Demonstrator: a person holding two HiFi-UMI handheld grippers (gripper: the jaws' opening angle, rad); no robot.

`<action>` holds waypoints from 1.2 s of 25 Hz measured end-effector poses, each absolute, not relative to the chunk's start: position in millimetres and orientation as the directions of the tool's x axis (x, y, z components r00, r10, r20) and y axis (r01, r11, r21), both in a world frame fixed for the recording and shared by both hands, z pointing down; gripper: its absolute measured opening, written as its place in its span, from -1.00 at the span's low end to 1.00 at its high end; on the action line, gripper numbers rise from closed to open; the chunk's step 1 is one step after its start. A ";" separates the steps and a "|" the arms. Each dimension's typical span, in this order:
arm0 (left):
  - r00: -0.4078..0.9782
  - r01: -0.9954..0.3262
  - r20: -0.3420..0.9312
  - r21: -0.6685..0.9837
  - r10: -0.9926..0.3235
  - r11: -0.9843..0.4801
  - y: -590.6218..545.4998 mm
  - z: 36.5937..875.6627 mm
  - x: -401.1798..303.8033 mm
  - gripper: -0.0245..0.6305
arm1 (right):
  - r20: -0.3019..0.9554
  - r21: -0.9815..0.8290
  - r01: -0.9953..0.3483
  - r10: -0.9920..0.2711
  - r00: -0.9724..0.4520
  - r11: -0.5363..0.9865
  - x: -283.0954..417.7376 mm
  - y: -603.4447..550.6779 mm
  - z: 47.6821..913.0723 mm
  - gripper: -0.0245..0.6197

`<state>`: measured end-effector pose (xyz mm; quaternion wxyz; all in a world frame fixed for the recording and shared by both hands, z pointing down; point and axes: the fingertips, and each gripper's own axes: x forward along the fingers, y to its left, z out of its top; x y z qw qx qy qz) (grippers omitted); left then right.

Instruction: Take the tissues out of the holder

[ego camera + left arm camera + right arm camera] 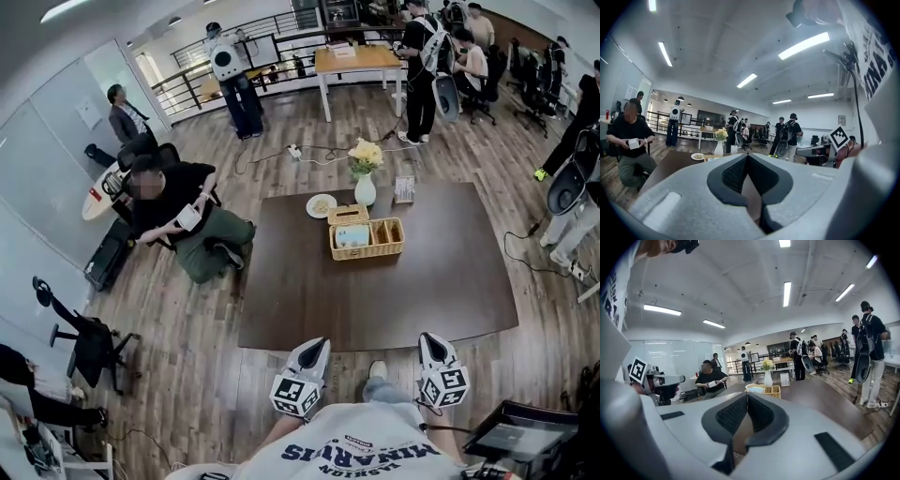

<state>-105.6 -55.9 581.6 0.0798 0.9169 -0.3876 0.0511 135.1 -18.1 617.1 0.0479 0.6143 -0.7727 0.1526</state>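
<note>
Tissues [352, 236] lie as a pale blue pack in the larger, left-hand compartment of a wicker basket [386, 251] near the middle of the dark table [441, 281], well apart from both tools. The left gripper [319, 347] and the right gripper [429, 339] hang side by side at the table's near edge. Each has its jaws pressed together at the tips with nothing between them. The step in hand looks to be the reach. Whichever gripper takes the pack should spread its jaws before arriving, come down from above and pinch the pack across its narrow side. The other could steady the basket's rim so it does not lift along with the pack. A vase of yellow flowers [365, 187] and a small plate [322, 205] stand just behind the basket, so the approach is best kept to the near side. The left gripper view shows little of the basket past its own jaws. What fills the small right-hand compartments is too small to tell, as is whether the tan box [348, 215] at the basket's far edge also holds tissues.
</note>
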 end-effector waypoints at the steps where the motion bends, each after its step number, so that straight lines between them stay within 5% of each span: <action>1: 0.691 -0.722 0.152 0.106 -0.706 -0.684 -68.2 580.1 -98.5 -0.91 | 0.257 -0.178 -0.962 -0.934 -0.248 0.206 142.3 -32.1 618.0 -0.90; 16: 0.570 -0.820 0.206 0.079 -0.796 -0.567 -177.4 572.3 -42.9 -0.91 | 0.258 -0.200 -0.915 -0.882 -0.394 0.350 209.2 -193.6 633.6 -0.90; 30: 0.652 -0.754 0.168 0.045 -0.739 -0.655 -231.0 564.6 -12.4 -0.91 | 0.217 -0.187 -0.932 -0.912 -0.349 0.312 214.2 -212.0 617.2 -0.90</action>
